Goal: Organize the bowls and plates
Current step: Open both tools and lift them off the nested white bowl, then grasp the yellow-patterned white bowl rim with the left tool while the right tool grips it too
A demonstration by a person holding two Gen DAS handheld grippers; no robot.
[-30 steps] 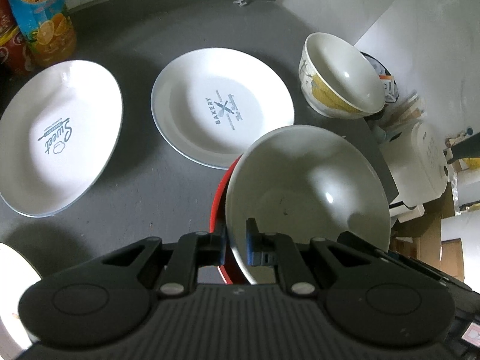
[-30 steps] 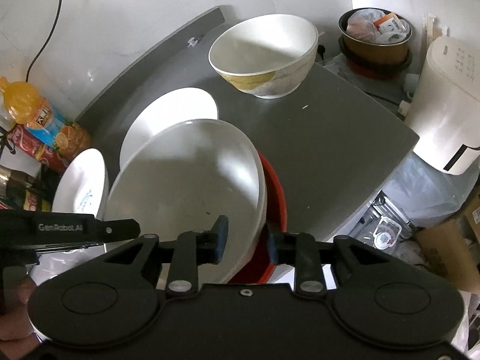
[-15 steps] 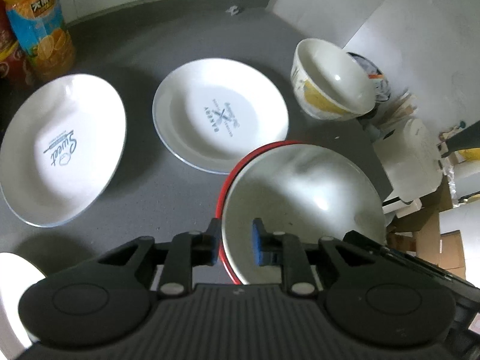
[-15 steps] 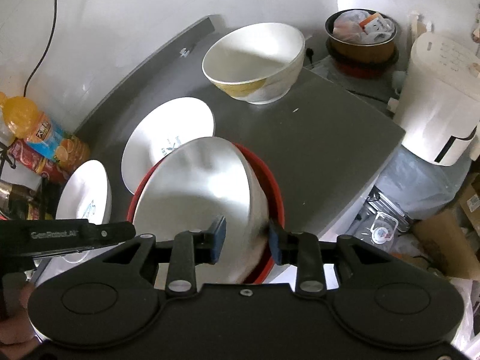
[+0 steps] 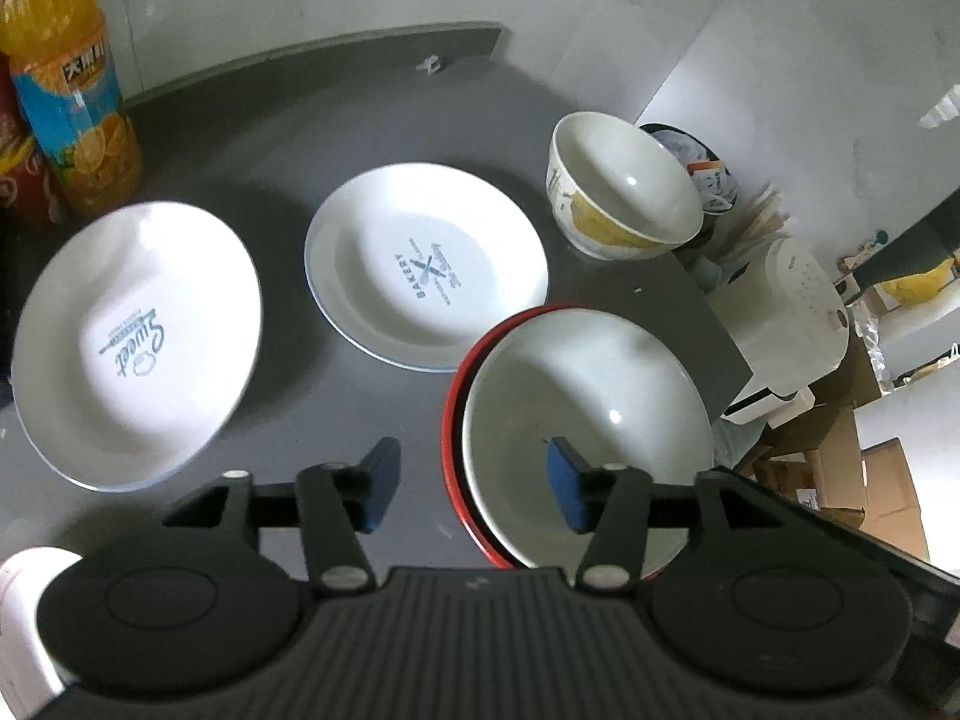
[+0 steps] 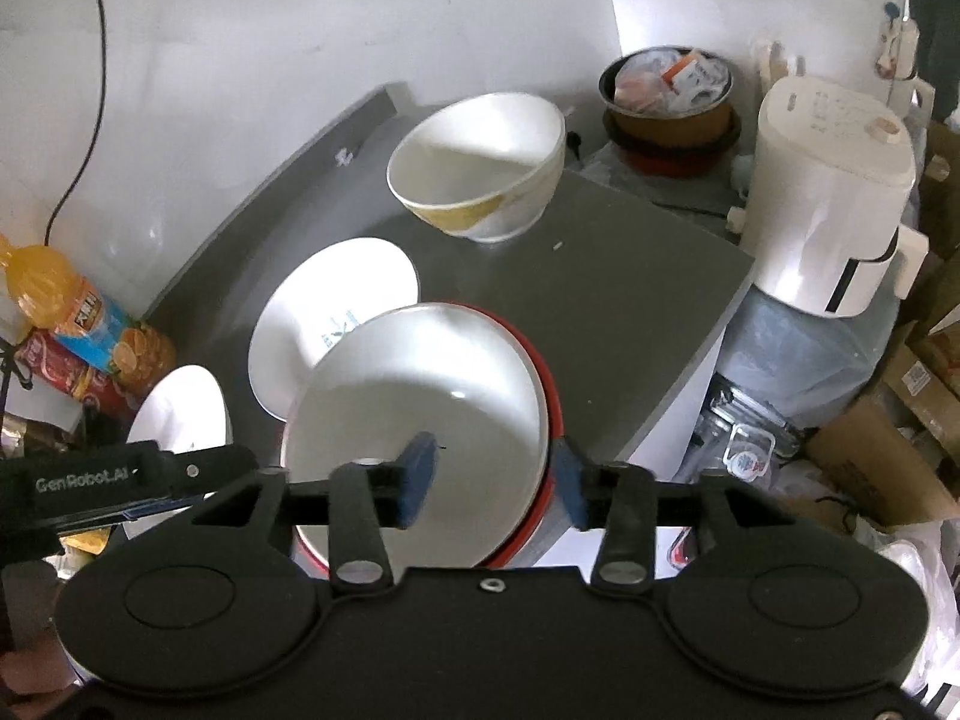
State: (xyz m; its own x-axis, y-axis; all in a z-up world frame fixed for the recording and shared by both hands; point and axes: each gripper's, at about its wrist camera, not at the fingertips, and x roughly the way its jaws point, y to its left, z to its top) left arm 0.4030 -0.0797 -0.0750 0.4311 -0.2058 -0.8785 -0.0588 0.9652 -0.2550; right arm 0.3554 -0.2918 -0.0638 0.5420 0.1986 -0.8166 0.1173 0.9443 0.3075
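Counter [image 5: 252,144]: grey surface, fills the centre of both views, its corner at the right of the frame in the left wrist view.

Rice cooker [image 6: 834,192]: white, upper right of the right wrist view, off the counter's edge.

Sweet plate [image 5: 138,342]: white, at the left of the frame, lying flat on the counter.

Bakery plate [image 5: 426,264]: white, centre of the frame, just beside the Sweet plate and apart from it.

White bowl [image 5: 588,438]: lower centre-right, nested inside the red bowl [image 5: 453,420], of which only the rim shows around its left side. The pair sits on the counter near the corner, close to the Bakery plate.

Patterned bowl [image 5: 618,192]: white with yellow marking, upper right, standing alone at the counter's far edge.

Juice bottle [image 5: 66,90]: orange, upper left, against the wall.

Left tongs [image 5: 471,483]: spread wide apart, one pad outside the nested bowls' left rim, the other over the white bowl's interior; gripping nothing.

Right tongs [image 6: 495,480]: likewise spread apart, straddling the right rim of the nested bowls without clamping it.
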